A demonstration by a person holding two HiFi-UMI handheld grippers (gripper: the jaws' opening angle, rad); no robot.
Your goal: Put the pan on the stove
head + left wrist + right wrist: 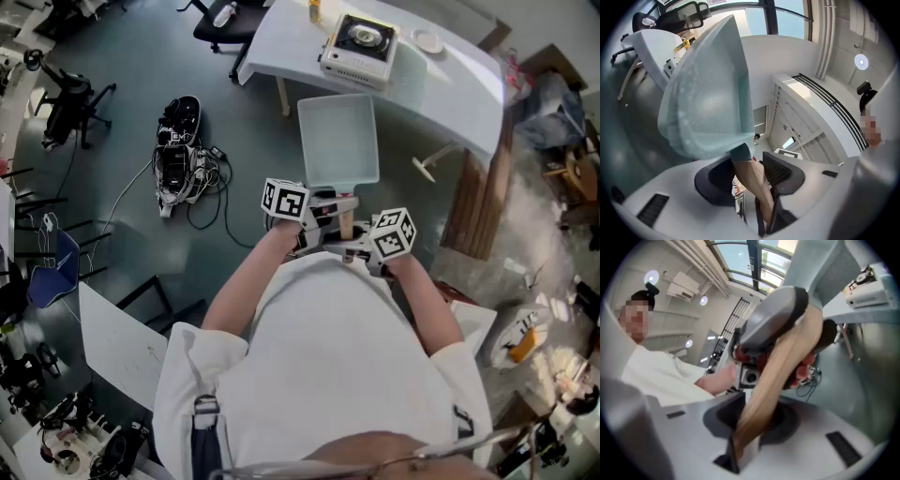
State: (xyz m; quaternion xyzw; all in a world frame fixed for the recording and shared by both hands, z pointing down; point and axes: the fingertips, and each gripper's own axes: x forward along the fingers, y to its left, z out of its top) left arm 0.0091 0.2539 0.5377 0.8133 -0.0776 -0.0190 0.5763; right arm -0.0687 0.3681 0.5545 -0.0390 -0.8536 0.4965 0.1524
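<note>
A pale teal square pan [337, 141] with a wooden handle [346, 223] hangs in the air over the floor, short of the table. My left gripper [325, 206] is shut on the handle close to the pan's body. In the left gripper view the pan [710, 93] fills the middle and the handle [751, 177] runs between the pads. My right gripper [353, 249] is shut on the handle's free end [783, 376]. The portable stove [359, 49] sits on the white table [450, 80] ahead, and shows at the right gripper view's top right [865, 287].
A floor device with tangled cables [178, 155] lies to the left. Office chairs [70, 103] stand at the far left and back. Wooden planks [478, 206] and clutter line the right side. A small plate [427, 41] sits beside the stove.
</note>
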